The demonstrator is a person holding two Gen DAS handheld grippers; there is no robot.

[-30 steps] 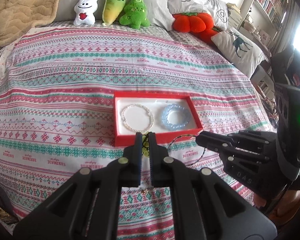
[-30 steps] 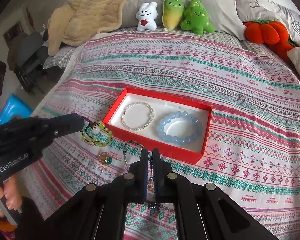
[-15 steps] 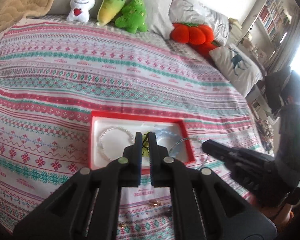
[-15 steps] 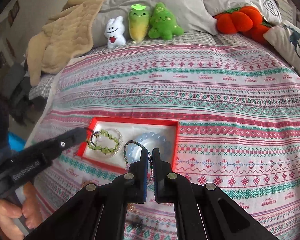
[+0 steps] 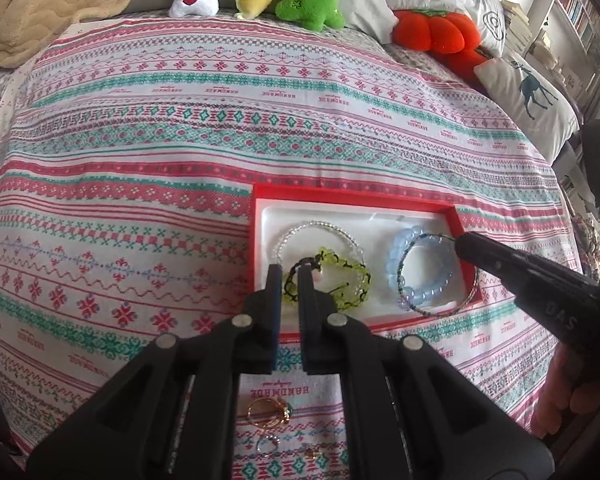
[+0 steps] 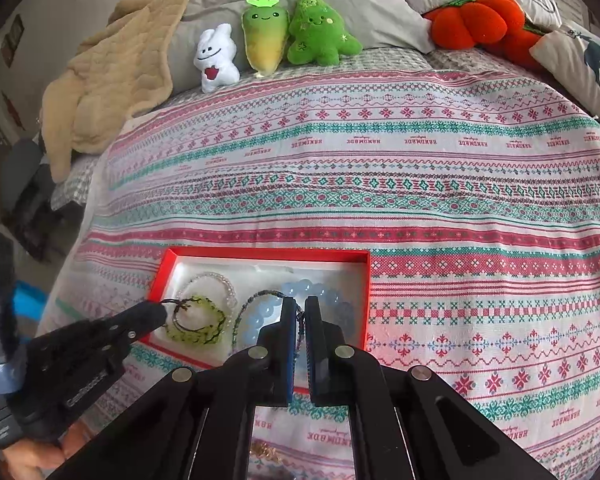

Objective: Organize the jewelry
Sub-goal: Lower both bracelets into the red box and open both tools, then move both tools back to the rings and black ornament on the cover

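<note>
A red box point(image 5: 256, 240) had been set on the bed, toward its near edge, so that loose jewelry could be gathered into one white-lined tray. A pearl bracelet point(image 5: 320, 226) lay in the box's left half and a blue bracelet point(image 5: 420, 268) in its right half.

The left tongs point(image 5: 290, 276) were clenched on the dark cord of a green bracelet point(image 5: 340, 280), which was held by that thin loop so the beads could sag down onto the lining, over the pearl bracelet. Whether the beads already rested there or hung just above could not be told.

The right tongs point(image 6: 299, 312) were clenched on a thin cord point(image 6: 256, 300), whose loop hung over the blue bracelet near the box's right wall. Both pieces were apparently being lowered at once, each over its own half, probably to keep them from tangling.

Rings point(image 5: 268, 412) were left on the bedspread point(image 5: 140, 160) beside the box's near wall, not yet put away. Release of both pieces seemed the next step.
</note>
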